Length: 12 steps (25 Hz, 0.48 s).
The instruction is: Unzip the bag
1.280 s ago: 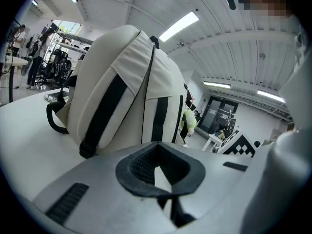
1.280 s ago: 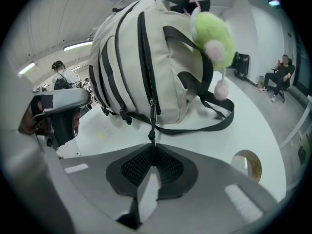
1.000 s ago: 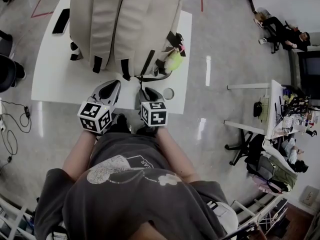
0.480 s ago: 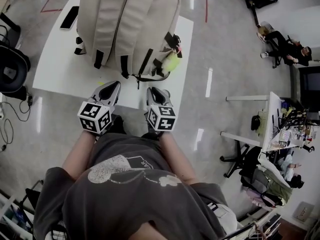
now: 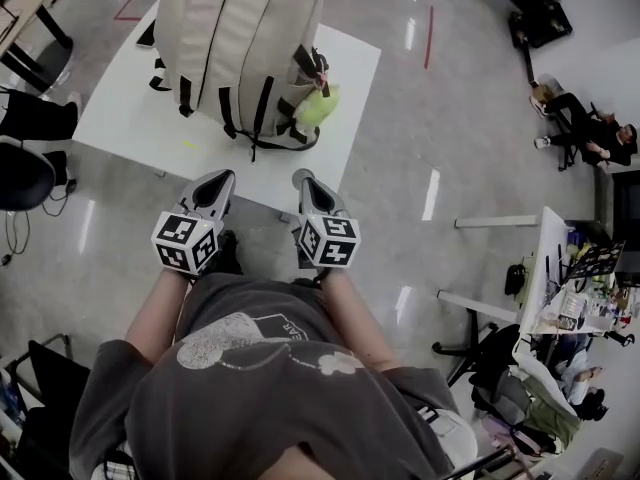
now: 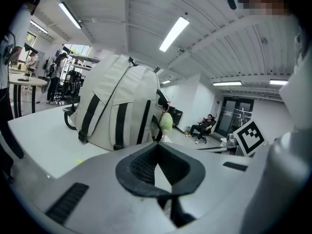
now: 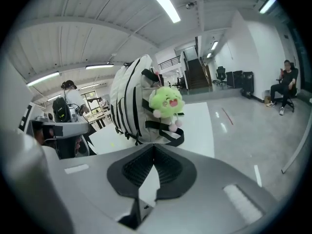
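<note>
Both tongs are closed on nothing — the left tongs point(image 5: 222, 176) with tips touching, the right tongs point(image 5: 303, 176) having just been closing, with nothing between the jaws. We judge the unzipping not yet begun: the bag point(image 5: 235, 38) rests towards the far side of the white table point(image 5: 120, 118), well apart from both tongs, which hover at its near edge. Next we would need to find the zip pull — we cannot make it out from here — then reach it, open one pair and pinch it, probably steadying the bag with the other. The bag is pale, soft cloth, plump and rounded, with black webbing straps point(image 5: 262, 108). A fuzzy green plush toy point(image 5: 312, 106) hangs at its right side.
</note>
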Available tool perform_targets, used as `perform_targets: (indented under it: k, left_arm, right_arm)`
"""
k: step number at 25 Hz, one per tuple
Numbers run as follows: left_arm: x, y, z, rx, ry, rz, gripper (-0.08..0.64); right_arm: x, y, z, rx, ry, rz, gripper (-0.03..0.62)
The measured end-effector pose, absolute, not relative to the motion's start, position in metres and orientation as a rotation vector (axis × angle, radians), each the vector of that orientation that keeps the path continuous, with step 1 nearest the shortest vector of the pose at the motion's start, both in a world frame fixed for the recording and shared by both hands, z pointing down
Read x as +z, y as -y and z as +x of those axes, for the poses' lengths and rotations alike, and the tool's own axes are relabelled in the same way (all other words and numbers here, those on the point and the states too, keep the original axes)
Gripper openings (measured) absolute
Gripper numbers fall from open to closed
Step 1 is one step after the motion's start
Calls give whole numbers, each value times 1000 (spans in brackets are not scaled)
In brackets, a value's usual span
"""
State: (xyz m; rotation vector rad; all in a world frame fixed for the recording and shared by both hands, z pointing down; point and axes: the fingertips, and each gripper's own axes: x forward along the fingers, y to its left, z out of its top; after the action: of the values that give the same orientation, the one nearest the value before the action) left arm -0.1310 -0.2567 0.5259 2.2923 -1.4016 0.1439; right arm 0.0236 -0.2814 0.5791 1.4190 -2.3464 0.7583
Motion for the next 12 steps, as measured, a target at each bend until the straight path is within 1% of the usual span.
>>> perform_targets:
  k: [12]
  left_arm:
    - [513, 149, -21, 70, 1605, 2188, 6]
  right_arm:
    - [579, 200, 143, 713, 2429, 1195, 0]
